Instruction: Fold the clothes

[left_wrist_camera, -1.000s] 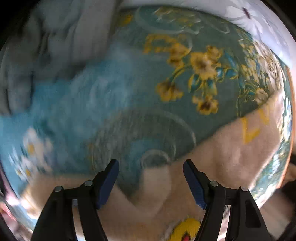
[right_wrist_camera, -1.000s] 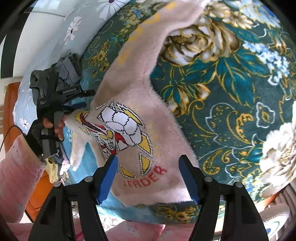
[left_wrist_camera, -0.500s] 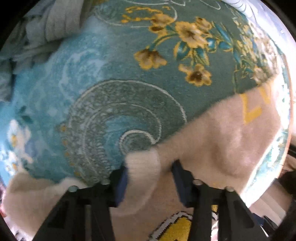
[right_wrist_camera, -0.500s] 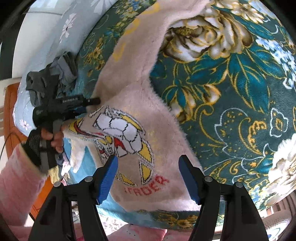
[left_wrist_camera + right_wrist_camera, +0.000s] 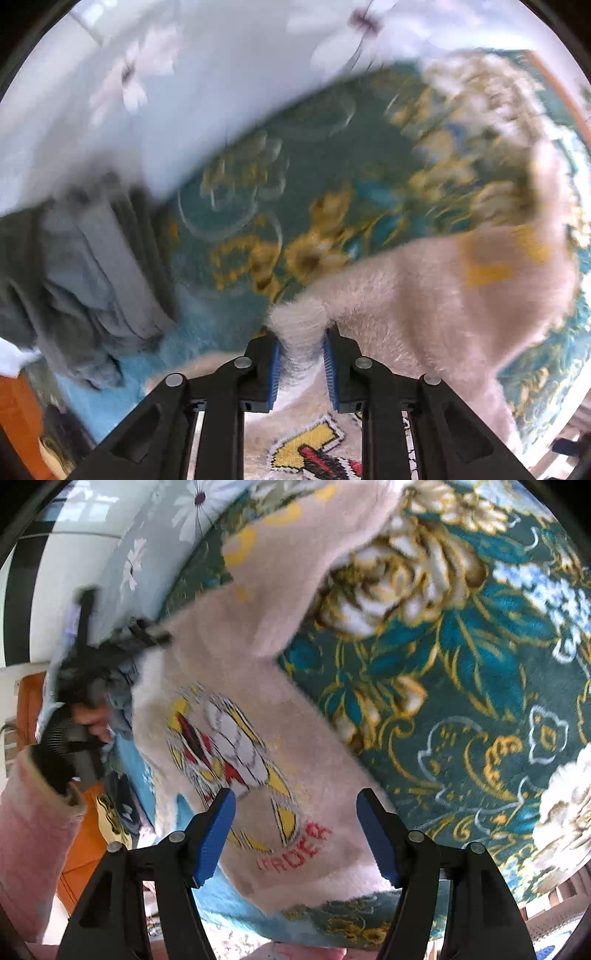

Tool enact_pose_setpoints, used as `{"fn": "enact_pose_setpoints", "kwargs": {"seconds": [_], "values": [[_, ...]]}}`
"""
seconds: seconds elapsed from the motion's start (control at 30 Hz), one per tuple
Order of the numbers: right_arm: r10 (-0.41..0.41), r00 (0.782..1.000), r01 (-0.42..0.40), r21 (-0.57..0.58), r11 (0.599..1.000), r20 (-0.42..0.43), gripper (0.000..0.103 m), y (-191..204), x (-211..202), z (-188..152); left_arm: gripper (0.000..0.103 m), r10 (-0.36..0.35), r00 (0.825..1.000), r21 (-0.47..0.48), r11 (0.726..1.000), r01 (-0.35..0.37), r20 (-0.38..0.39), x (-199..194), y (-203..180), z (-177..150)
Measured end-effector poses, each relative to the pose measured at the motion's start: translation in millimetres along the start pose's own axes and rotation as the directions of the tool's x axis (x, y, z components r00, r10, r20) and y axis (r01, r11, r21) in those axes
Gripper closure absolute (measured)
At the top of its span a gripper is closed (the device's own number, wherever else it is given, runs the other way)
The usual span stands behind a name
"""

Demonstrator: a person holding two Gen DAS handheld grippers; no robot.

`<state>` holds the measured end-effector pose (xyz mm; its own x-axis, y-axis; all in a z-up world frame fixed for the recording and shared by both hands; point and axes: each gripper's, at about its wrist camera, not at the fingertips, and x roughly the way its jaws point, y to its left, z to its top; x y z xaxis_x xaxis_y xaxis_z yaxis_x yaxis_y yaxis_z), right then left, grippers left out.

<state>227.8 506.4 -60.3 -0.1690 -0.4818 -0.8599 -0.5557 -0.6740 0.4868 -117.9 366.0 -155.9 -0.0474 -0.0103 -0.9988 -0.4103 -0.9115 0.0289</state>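
- Here, in the left wrist view, the left gripper (image 5: 301, 363) has its blue pads closing on a fluffy fold of the cream sweater (image 5: 424, 302), which bulges up between and just ahead of the jaws.
- From that pinch the sweater runs away to the right of the jaws, a sleeve with yellow marks curving on ahead along the right edge; the picture is blurred.
- Ahead and left of the jaws lies a crumpled grey garment (image 5: 92, 266) on the teal floral blanket (image 5: 332, 177).
- In the right wrist view, the right gripper (image 5: 295, 830) stands spread wide with nothing pressed between its pads.
- The sweater (image 5: 258, 709) lies beyond them, its long axis slanting from the hem near the jaws up and ahead, one sleeve reaching to the top edge.
- Far left of the jaws, a hand (image 5: 88, 720) in a pink sleeve (image 5: 33, 849) carries the left gripper (image 5: 122, 642) at the sweater's edge.
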Motion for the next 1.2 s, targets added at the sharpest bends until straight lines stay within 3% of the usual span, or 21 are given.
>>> {"fn": "enact_pose_setpoints", "kwargs": {"seconds": [0.07, 0.13, 0.23, 0.4, 0.47, 0.57, 0.67, 0.77, 0.9, 0.97, 1.0, 1.03, 1.1, 1.2], "values": [[0.014, 0.999, -0.015, 0.007, 1.0, 0.043, 0.034, -4.9, -11.9, 10.6, 0.069, -0.057, 0.998, -0.119, 0.992, 0.052, -0.038, 8.5, 13.3, 0.1], [0.028, 0.995, -0.03, 0.019, 0.999, 0.091, 0.034, -13.6, -24.0, 26.2, 0.052, -0.162, 0.987, -0.253, 0.955, 0.156, -0.004, -5.9, 35.5, -6.5], [0.041, 0.984, -0.051, 0.057, 0.997, 0.174, 0.034, -33.5, -39.1, 61.1, 0.05, -0.229, 0.97, -0.37, 0.896, 0.243, 0.081, -44.6, 68.5, -28.0], [0.075, 0.954, -0.124, 0.153, 0.98, 0.291, 0.034, -69.3, -48.3, 132.8, 0.038, -0.227, 0.946, -0.489, 0.814, 0.314, 0.23, -119.9, 113.6, -102.8], [0.066, 0.948, -0.134, 0.204, 0.97, 0.31, 0.034, -86.2, -43.9, 164.4, 0.038, -0.191, 0.951, -0.559, 0.774, 0.298, 0.243, -141.2, 132.3, -142.3], [0.039, 0.948, -0.128, 0.264, 0.956, 0.315, 0.034, -103.3, -32.9, 200.0, 0.038, -0.151, 0.961, -0.672, 0.689, 0.27, 0.231, -144.9, 153.5, -189.6], [-0.015, 0.948, -0.096, 0.329, 0.94, 0.319, 0.034, -119.6, -24.9, 227.1, 0.038, -0.146, 0.967, -0.792, 0.555, 0.256, 0.211, -149.3, 174.2, -241.8], [-0.017, 0.947, -0.115, 0.389, 0.914, 0.321, 0.034, -130.8, -16.6, 241.2, 0.038, -0.127, 0.973, -0.863, 0.451, 0.228, 0.191, -154.7, 188.5, -283.9], [-0.023, 0.947, -0.092, 0.341, 0.935, 0.319, 0.034, -113.6, -9.1, 255.2, 0.038, -0.085, 0.976, -0.904, 0.367, 0.219, 0.202, -169.9, 200.1, -311.0], [-0.03, 0.951, -0.069, 0.307, 0.949, 0.308, 0.036, -101.7, -3.1, 261.1, 0.038, -0.086, 0.975, -0.911, 0.349, 0.221, 0.204, -173.4, 201.6, -314.5], [-0.023, 0.954, -0.067, 0.288, 0.955, 0.299, 0.046, -96.7, 0.0, 262.1, 0.038, -0.095, 0.975, -0.911, 0.348, 0.222, 0.201, -172.8, 200.5, -312.7], [-0.05, 0.96, -0.028, 0.272, 0.962, 0.275, 0.06, -89.9, 4.5, 263.4, 0.038, -0.102, 0.975, -0.909, 0.353, 0.223, 0.199, -173.8, 199.1, -310.9], [-0.102, 0.963, 0.035, 0.257, 0.966, 0.251, 0.075, -84.4, 7.1, 261.9, 0.038, -0.117, 0.973, -0.897, 0.378, 0.229, 0.2, -176.9, 195.6, -306.5], [-0.065, 0.959, -0.013, 0.27, 0.963, 0.276, 0.088, -88.7, -5.0, 256.7, 0.038, -0.127, 0.972, -0.882, 0.409, 0.235, 0.2, -179.0, 193.7, -304.9]]}}
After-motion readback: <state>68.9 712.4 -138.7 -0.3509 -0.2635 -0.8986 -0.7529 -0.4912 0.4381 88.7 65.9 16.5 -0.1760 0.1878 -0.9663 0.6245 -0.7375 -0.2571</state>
